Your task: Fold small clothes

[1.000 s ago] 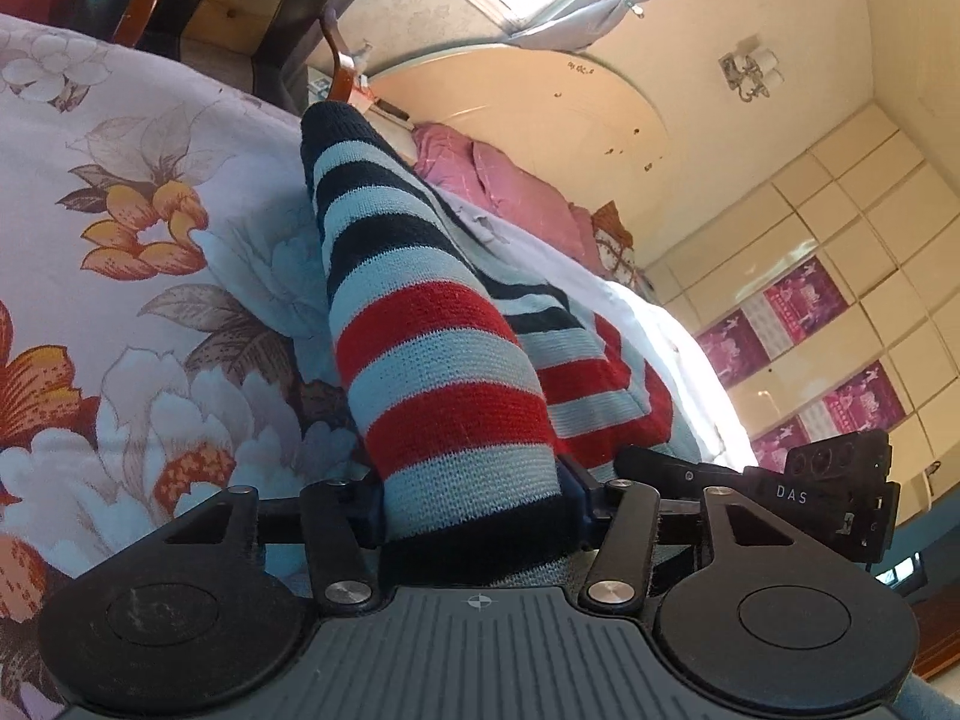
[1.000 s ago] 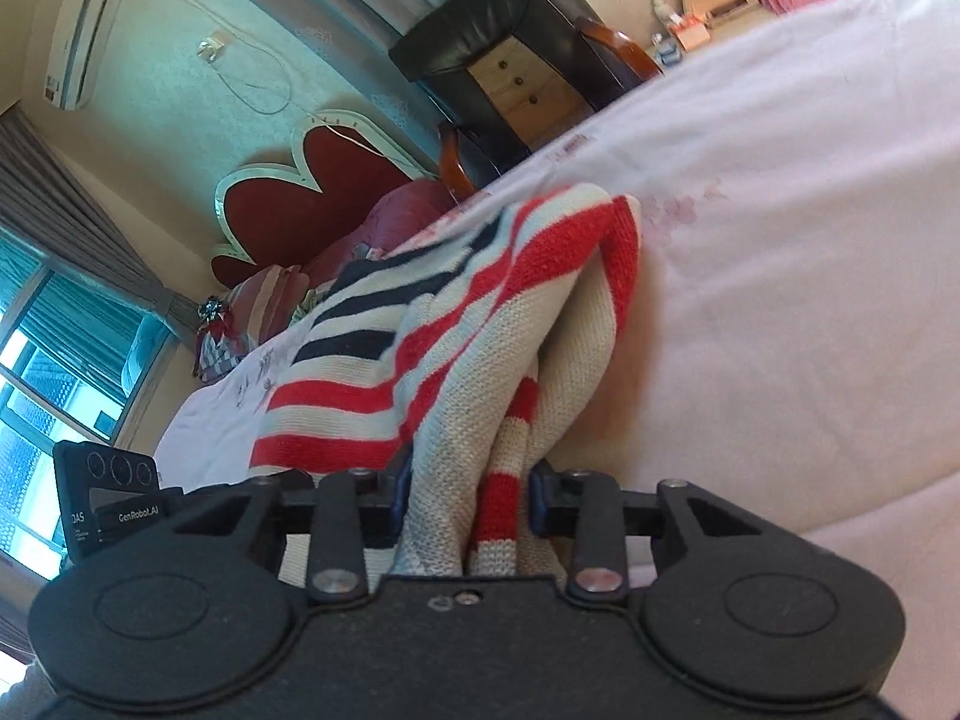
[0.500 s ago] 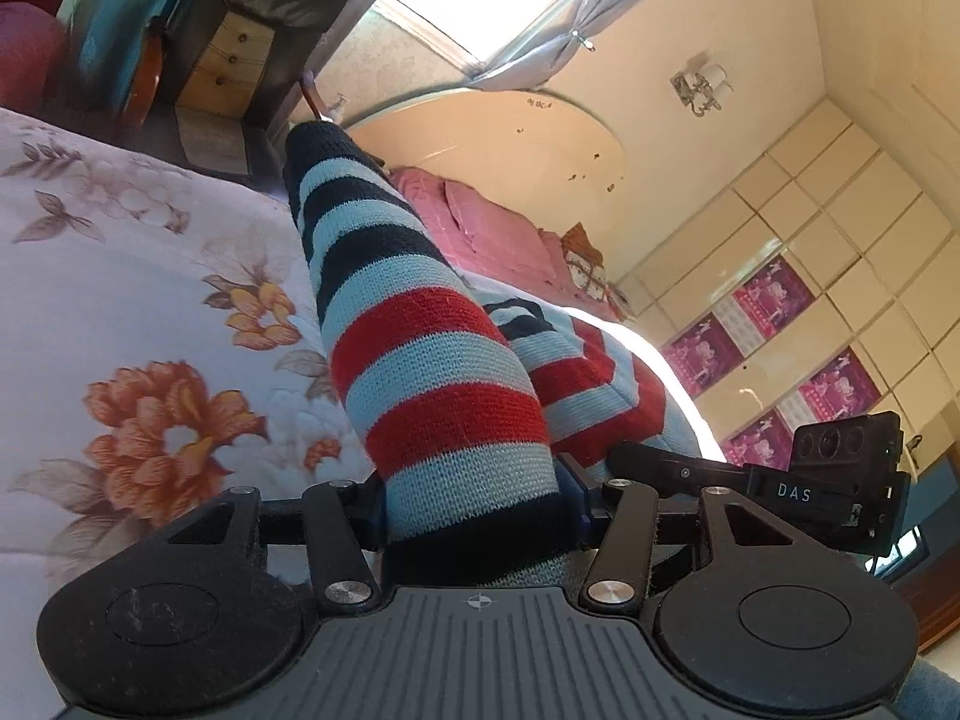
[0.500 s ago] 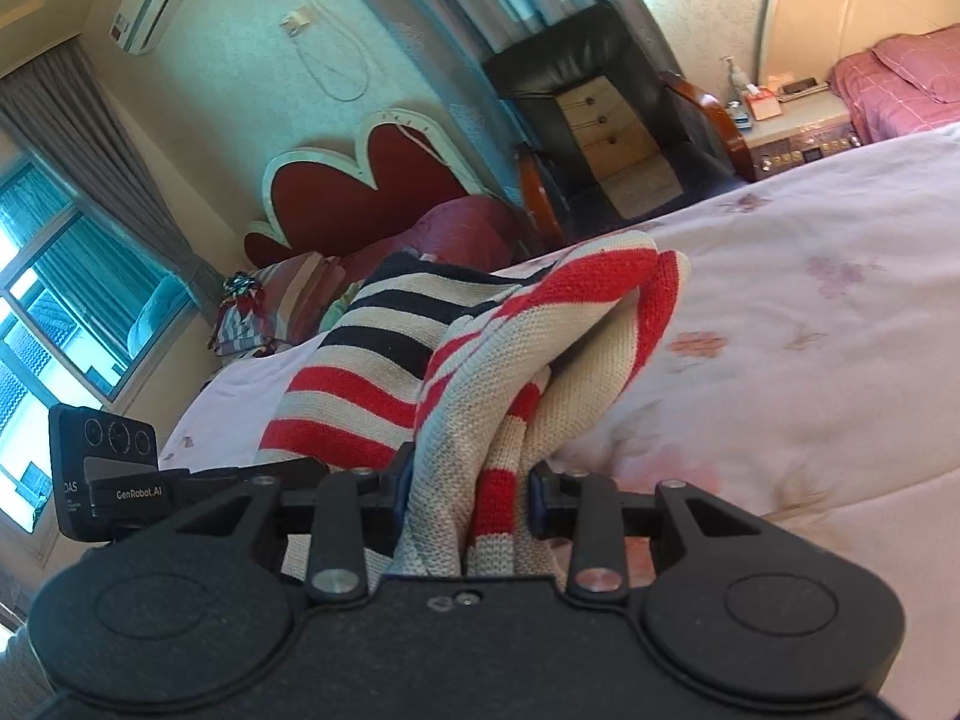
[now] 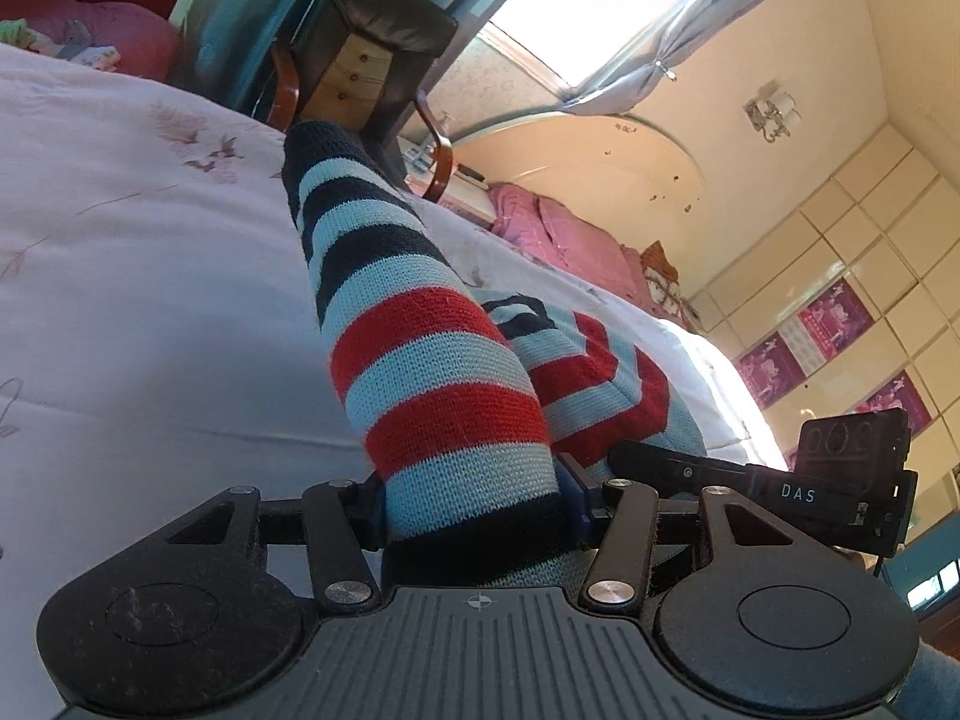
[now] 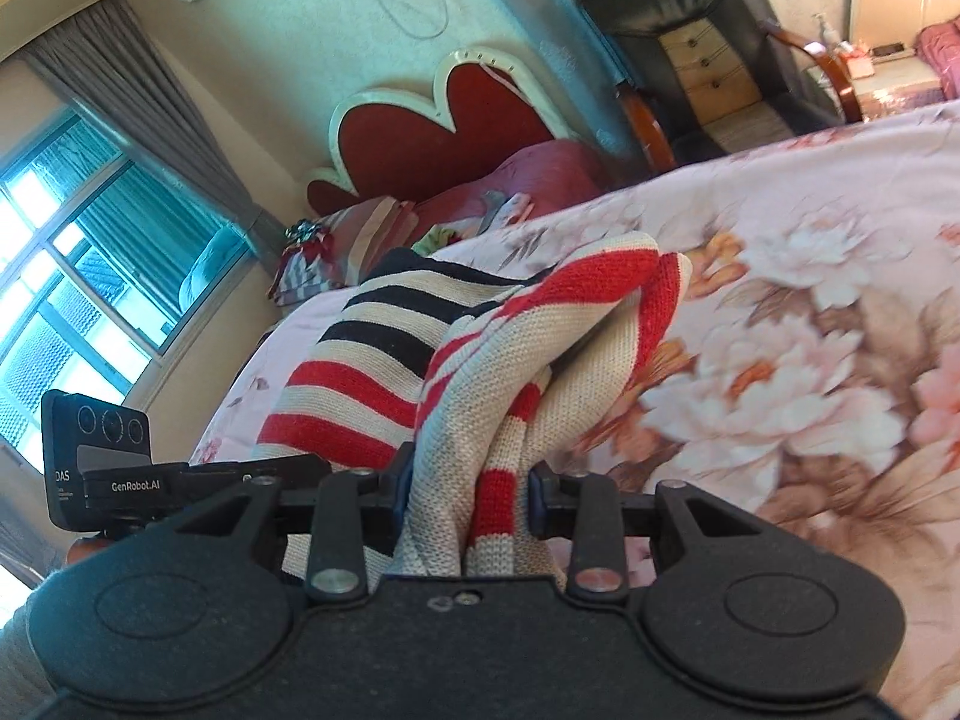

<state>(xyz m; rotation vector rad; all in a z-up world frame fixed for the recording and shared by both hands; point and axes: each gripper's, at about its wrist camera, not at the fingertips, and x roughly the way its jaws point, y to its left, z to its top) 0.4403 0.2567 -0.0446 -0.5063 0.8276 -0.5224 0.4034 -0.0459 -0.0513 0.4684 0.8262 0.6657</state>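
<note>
Striped knit sweater (image 5: 438, 396) clamped in left gripper (image 5: 474, 498) and right gripper (image 6: 471, 480), lifted over floral bedspread (image 6: 780, 330); folding barely begun, nothing laid flat.

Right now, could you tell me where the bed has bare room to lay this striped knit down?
The bedspread lies bare left of the striped knit, up to the armchair. In the right wrist view, the floral stretch right of the knit is free too. It is crowded by the pillows.

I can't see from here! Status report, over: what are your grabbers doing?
Left gripper shut on striped knit sweater. Right gripper shut on the same sweater, bunched. Sweater lifted over floral bedspread. Nothing in the way, over.
</note>
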